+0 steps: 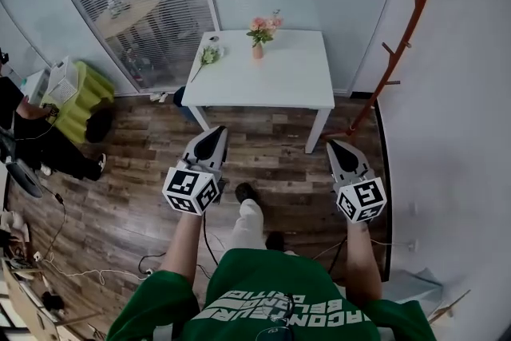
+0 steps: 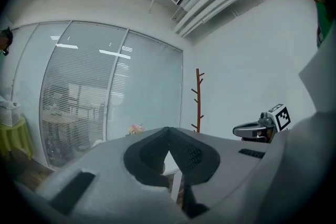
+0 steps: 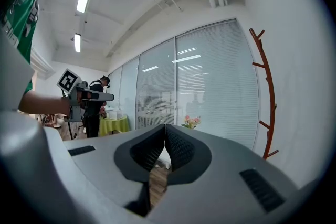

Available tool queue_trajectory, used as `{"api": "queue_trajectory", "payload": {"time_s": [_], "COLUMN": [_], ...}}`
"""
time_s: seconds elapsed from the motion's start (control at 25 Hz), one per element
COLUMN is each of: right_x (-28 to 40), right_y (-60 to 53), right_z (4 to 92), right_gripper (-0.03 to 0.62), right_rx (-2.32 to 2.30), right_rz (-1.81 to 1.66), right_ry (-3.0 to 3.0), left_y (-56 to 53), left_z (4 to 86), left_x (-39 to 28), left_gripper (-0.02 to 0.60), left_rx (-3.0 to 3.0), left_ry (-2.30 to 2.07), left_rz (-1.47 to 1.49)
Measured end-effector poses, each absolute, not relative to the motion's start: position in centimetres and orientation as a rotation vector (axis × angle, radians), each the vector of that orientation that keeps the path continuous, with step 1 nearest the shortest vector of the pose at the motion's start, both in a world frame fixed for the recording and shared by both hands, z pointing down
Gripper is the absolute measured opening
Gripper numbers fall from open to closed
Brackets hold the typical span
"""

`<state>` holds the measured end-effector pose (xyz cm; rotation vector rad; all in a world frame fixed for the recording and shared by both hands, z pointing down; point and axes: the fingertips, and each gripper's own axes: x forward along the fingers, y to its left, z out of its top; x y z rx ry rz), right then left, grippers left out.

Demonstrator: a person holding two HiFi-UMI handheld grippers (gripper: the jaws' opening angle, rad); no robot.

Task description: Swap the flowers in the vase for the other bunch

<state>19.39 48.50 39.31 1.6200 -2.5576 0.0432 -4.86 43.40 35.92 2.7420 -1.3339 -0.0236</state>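
A white square table (image 1: 295, 80) stands on a dark wooden plank floor (image 1: 136, 172), with its far edge close to the glass wall. Near the middle of this far edge a small vase (image 1: 258, 52) stands upright, and it holds pink flowers (image 1: 263, 25). A second bunch (image 1: 209, 56) lies flat by the table's far left corner, well apart from the vase; it seems pale green and white, but it is too small to be sure. The rest of the tabletop is bare. Thin cables (image 1: 89, 274) lie on the floor at the left.
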Motion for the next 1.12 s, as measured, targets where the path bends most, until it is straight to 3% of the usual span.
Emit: {"api": "queue_trajectory", "payload": {"time_s": [0.6,1.12], "right_x": [20.0,16.7], "right_y": [36.0,21.6], "right_z": [39.1,38.0], "right_gripper": [0.014,0.014], "right_rx": [1.645,1.673], "right_rz": [0.040,0.048], "right_ry": [-2.512,-2.454], "left_y": [30.5,15.2], "left_z": [36.9,36.3], "left_x": [-3.2,-5.0], "left_gripper": [0.008,0.008], "left_rx": [2.765,2.781], "left_ry": [-1.251,-1.160], "left_rz": [-0.030,-0.050]}}
